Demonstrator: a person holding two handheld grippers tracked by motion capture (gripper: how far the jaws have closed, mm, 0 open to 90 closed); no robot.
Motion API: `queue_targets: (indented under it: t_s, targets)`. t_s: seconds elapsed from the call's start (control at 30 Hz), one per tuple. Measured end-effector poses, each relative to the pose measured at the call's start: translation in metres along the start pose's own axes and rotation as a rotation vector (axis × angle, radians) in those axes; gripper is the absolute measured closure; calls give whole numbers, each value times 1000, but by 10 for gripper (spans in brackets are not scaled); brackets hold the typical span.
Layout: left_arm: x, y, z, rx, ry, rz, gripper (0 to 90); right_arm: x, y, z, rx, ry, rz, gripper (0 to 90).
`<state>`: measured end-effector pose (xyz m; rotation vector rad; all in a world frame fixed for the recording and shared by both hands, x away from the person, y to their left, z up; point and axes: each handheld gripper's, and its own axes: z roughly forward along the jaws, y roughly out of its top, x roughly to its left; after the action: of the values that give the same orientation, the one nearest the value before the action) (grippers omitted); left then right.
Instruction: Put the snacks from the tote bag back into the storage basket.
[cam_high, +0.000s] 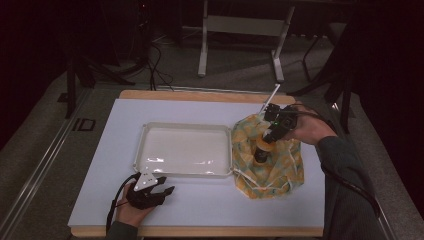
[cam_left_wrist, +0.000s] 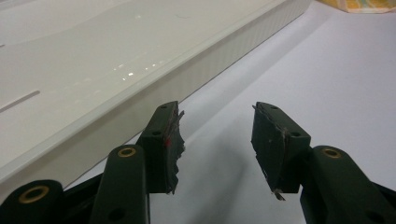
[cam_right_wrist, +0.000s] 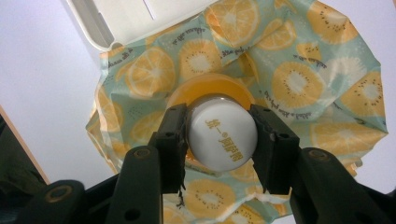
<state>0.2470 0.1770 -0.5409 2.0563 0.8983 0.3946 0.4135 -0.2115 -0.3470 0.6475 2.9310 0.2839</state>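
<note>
Gripping the white cap of the bottle (cam_right_wrist: 222, 135) with my right fingers (cam_right_wrist: 173, 140), I hold it upright over the fruit-print bag (cam_high: 270, 155), which lies at three o'clock on the bench (cam_high: 200, 200), just beside the white tray (cam_high: 182, 150); pinching the cap keeps the bottle vertical, I judge, for lifting it clear of the bag's folds. My left gripper (cam_high: 150, 192) rests at seven o'clock, fingers (cam_left_wrist: 166, 144) wide and empty, near the tray's edge, ready to help.
</note>
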Motion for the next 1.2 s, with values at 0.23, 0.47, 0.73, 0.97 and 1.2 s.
queue_targets:
  t_s: [0.23,0.47,0.73,0.97,1.2]
  targets:
    - [0,0,0,0,0,0,519,0,1,-8,-3,-4,-2,588]
    - [0,0,0,0,-1,2,519,0,5,-15,-8,-5,-12,588]
    - [0,0,0,1,-2,3,519,1,8,-21,-5,-10,-17,588]
    - [0,0,0,1,-1,4,519,0,6,-27,-4,-12,-14,588]
    - [0,0,0,2,-1,3,519,-1,6,-34,-12,-28,-13,588]
